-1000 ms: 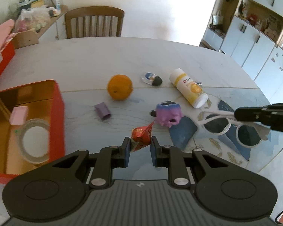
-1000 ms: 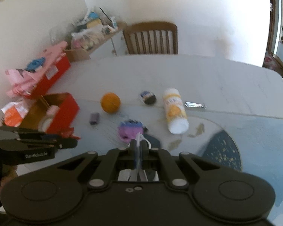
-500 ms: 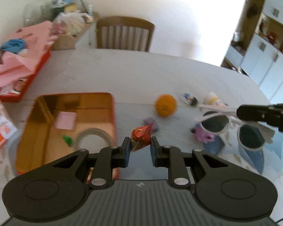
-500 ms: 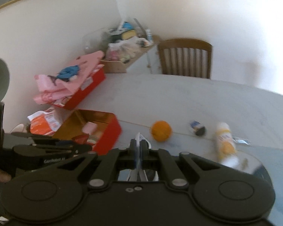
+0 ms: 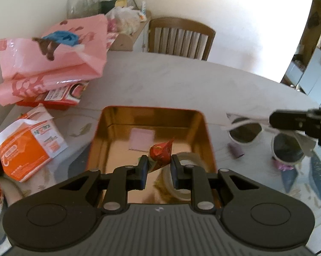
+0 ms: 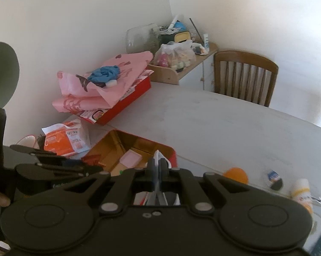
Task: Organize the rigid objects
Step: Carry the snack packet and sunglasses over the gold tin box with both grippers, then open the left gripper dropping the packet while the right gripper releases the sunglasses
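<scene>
Left tool (image 5: 158, 167) tilts down, clamping red packet (image 5: 160, 153).

Pale marbled table (image 5: 171, 81) spreads ahead of claw. Wooden slat-back chair (image 5: 181, 36) at table's far edge. Plain white wall (image 6: 75, 21) behind. Wooden shelf (image 6: 181, 72) in far-left corner. White cabinets (image 5: 316, 68) far right, bright daylight there.

A lived-in home dining room: a wooden slat-back chair (image 5: 180, 38) stands at the far edge of the pale surface (image 5: 181, 85), ahead of the hand-held gripper, with a cluttered wall shelf (image 6: 181, 68) beside it and white cupboards (image 5: 310, 72) far right.
</scene>
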Demonstrator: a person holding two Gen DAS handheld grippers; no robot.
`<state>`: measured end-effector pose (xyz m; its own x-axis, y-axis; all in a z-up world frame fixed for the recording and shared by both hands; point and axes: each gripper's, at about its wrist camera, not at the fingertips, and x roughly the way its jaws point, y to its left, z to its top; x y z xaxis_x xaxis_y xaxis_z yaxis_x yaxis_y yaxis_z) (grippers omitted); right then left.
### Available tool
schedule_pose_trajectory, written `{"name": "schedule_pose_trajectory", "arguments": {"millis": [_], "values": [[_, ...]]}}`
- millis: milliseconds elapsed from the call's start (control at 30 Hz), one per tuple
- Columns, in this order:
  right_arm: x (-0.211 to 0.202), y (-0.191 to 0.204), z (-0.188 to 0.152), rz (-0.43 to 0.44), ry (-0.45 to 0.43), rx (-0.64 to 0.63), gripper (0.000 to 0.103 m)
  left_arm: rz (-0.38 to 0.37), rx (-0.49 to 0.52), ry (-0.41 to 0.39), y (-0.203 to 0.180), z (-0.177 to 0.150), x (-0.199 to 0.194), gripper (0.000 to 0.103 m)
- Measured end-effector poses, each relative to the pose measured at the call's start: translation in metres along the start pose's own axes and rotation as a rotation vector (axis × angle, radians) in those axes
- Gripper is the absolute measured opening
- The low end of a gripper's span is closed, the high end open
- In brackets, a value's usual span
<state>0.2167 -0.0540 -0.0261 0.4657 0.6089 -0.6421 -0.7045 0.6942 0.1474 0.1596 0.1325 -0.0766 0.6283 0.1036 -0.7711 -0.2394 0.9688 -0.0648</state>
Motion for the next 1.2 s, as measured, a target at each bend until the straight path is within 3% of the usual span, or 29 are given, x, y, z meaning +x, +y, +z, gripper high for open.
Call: {"name": "schedule_pose_trajectory", "arguments": {"millis": [233, 567, 1033, 1200], "values": [[0.046, 0.015, 0.009, 0.000, 0.024, -0.014, 0.003, 0.019, 0.030, 0.058, 0.019, 0.000, 0.023, 0.021], [0.101, 0.023, 0.008, -0.017, 0.076, -0.022, 0.003, 0.050, 0.121, 0.113, 0.017, -0.006, 0.054, 0.021], [0.133, 0.026, -0.004, -0.043, 0.122, -0.063, 0.003, 0.059, 0.151, 0.178, 0.013, -0.012, 0.084, 0.021], [0.137, 0.024, -0.007, -0.068, 0.159, -0.071, 0.015, 0.055, 0.157, 0.181, 0.013, -0.010, 0.089, 0.021]]}}
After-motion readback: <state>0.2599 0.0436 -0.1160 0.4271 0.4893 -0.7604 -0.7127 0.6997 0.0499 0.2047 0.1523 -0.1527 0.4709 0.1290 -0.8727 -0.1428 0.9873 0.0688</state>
